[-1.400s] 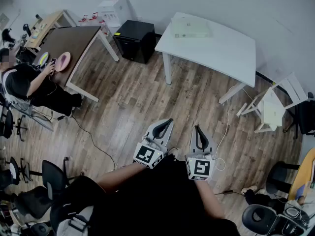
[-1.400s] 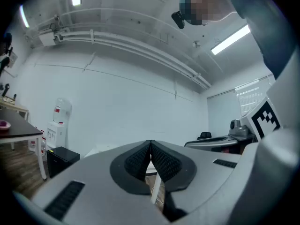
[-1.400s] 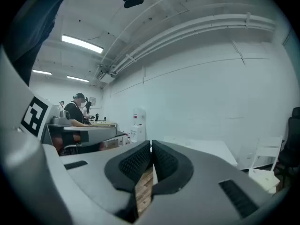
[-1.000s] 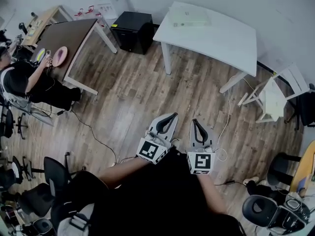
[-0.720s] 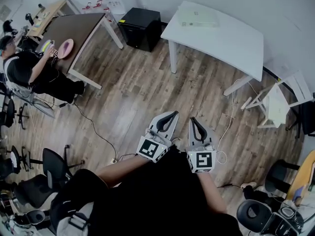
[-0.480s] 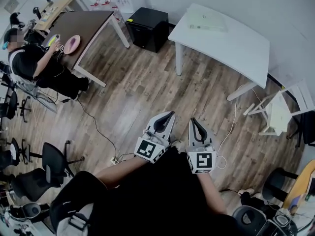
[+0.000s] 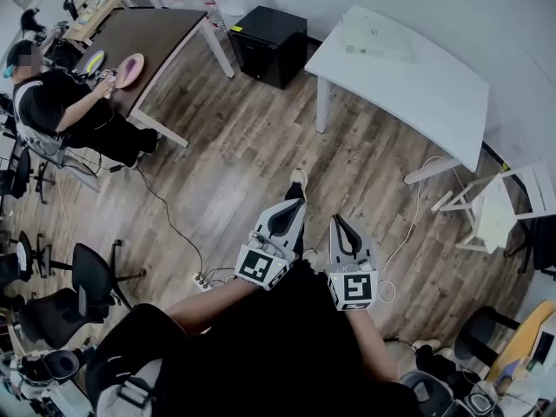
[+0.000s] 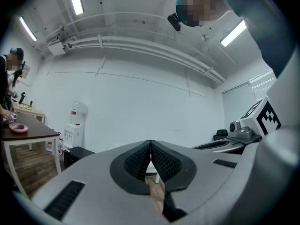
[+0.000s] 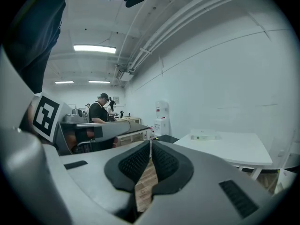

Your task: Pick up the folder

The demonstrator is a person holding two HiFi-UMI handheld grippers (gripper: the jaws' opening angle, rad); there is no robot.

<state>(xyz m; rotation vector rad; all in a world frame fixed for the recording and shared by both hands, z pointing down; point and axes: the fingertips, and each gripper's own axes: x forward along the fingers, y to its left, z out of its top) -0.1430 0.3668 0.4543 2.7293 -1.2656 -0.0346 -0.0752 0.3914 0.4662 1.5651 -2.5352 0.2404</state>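
The folder (image 7: 375,40) is a pale, flat binder lying on the far part of the white table (image 7: 434,94); in the right gripper view the folder (image 9: 202,136) sits on the same table (image 9: 234,149), well ahead. My left gripper (image 7: 294,203) and right gripper (image 7: 337,222) are held side by side over the wooden floor, far short of the table. Both point towards it. Each has its jaws shut with nothing between them, as the left gripper (image 8: 150,143) and right gripper (image 9: 150,143) views show. The left gripper view does not show the folder.
A black cabinet (image 7: 271,33) stands left of the white table. A brown table (image 7: 156,37) with a seated person (image 7: 61,102) is at the far left. A white chair (image 7: 491,202) stands on the right, office chairs (image 7: 82,298) at the lower left, and cables and a power strip (image 7: 204,279) lie on the floor.
The whole view has shifted as I walk forward: the white table and folder have slid right and grown nearer. Both grippers stay shut and keep their places side by side.
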